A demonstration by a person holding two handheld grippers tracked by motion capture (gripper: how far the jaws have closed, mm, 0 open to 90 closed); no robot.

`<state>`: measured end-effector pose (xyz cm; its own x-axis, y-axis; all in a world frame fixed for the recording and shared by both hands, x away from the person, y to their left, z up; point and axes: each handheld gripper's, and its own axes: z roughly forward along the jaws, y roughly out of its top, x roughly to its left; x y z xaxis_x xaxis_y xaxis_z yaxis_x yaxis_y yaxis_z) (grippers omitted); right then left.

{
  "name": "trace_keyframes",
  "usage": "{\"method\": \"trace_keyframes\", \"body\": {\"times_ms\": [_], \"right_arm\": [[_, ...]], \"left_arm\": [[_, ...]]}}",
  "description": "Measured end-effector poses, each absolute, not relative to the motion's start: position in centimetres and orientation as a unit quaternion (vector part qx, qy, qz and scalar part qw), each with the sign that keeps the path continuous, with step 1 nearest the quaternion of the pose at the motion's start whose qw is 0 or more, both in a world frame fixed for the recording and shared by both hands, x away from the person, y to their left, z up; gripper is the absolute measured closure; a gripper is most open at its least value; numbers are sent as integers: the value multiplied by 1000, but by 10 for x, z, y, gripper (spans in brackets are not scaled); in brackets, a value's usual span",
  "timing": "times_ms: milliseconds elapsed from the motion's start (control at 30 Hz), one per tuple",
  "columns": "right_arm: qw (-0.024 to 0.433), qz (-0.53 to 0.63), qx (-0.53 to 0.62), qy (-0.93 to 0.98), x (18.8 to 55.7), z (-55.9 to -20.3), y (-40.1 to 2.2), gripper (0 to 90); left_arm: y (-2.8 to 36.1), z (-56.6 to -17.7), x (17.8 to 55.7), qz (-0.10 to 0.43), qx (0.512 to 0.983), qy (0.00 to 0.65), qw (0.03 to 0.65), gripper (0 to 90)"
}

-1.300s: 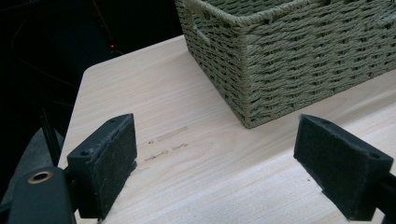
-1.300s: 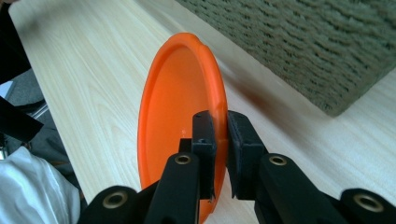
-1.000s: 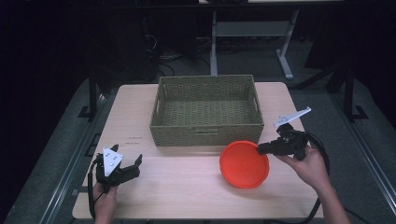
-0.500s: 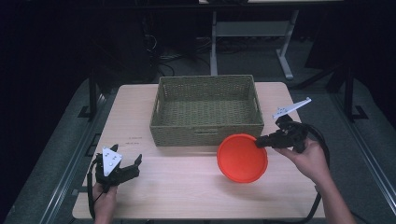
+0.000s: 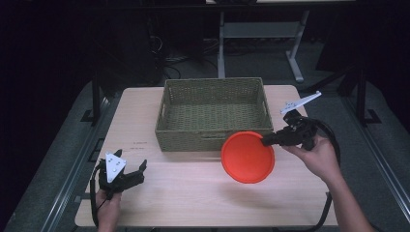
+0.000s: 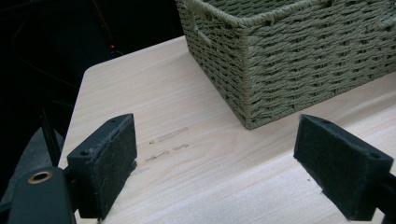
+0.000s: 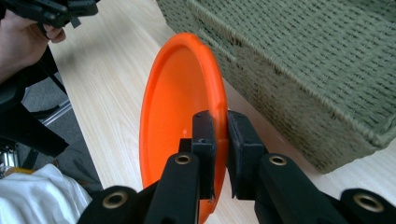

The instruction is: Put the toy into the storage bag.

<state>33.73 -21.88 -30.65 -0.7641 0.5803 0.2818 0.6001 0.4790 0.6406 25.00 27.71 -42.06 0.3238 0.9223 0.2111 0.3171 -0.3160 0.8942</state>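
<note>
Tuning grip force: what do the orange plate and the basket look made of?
Orange plate: likely plastic, smooth, slightly glossy, uniform colour, thin moulded rim pinched by the right gripper. Basket: woven cord or twisted fibre, possibly paper rope, matte olive; the left gripper view shows the braided strands.

The high view looks forward and down over the table (image 5: 193,193) from afar; both gripper views sit low and close — each shares the wicker basket (image 5: 212,113) with it.
</note>
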Motion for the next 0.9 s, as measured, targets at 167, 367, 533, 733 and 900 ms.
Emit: {"method": "trace_keyframes", "body": {"times_ms": [167, 367, 533, 733, 900], "right_arm": [[14, -382, -343, -858, 339, -298, -216, 820], [16, -384, -339, -859, 344, -291, -210, 820], [18, -386, -337, -859, 347, -289, -207, 819], [18, -387, -335, -859, 351, -281, -204, 819], [21, -390, -337, -857, 354, -277, -203, 819]], "left_arm": [[277, -421, 250, 387, 713, 434, 392, 127], [278, -420, 250, 388, 713, 433, 392, 127], [278, -420, 250, 388, 712, 434, 393, 127], [279, -420, 250, 388, 711, 435, 394, 127], [279, -420, 249, 388, 709, 436, 395, 127]]}}
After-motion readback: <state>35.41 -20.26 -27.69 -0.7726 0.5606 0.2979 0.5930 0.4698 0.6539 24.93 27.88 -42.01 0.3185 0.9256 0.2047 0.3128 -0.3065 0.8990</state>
